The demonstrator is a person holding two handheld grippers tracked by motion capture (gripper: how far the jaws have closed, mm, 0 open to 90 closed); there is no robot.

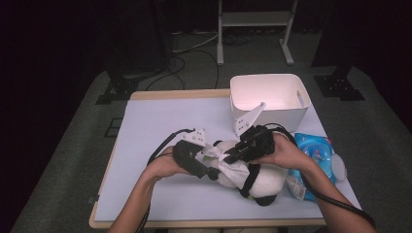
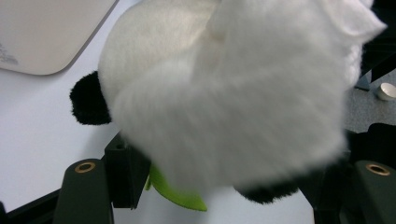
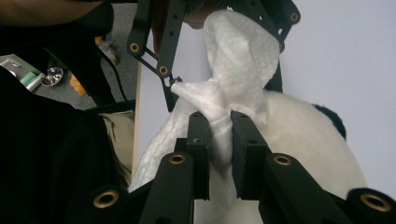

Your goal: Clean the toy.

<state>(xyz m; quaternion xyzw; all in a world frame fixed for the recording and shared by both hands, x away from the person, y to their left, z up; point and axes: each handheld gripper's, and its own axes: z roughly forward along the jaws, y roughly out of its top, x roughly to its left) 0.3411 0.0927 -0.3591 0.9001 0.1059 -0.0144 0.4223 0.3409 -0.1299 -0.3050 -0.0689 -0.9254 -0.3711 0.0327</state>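
Wiping a black-and-white plush panda toy lying on its side on the pale blue-white tabletop, near the front edge, just in front of the white plastic bin with handle slots and beside a blue plastic packet of wipes. Holding the toy steady with the left gripper, jaws standing apart around the plush body, white fur bulging between them and a green tag poking out below; hard telling whether the pads are really pressing or merely cradling, though appearing clamped on the toy. Pinching a crumpled white wet wipe with the right gripper, jaws drawn nearly together on the twisted neck of the cloth, the loose end draping over the panda's back. Judging the step as mid-clean: rubbing the fur with the wipe while bracing the toy. Needing next a firm grip kept on the cloth, a sweeping stroke across the fur, and a steady left hold against the toy sliding or rolling on the smooth table.
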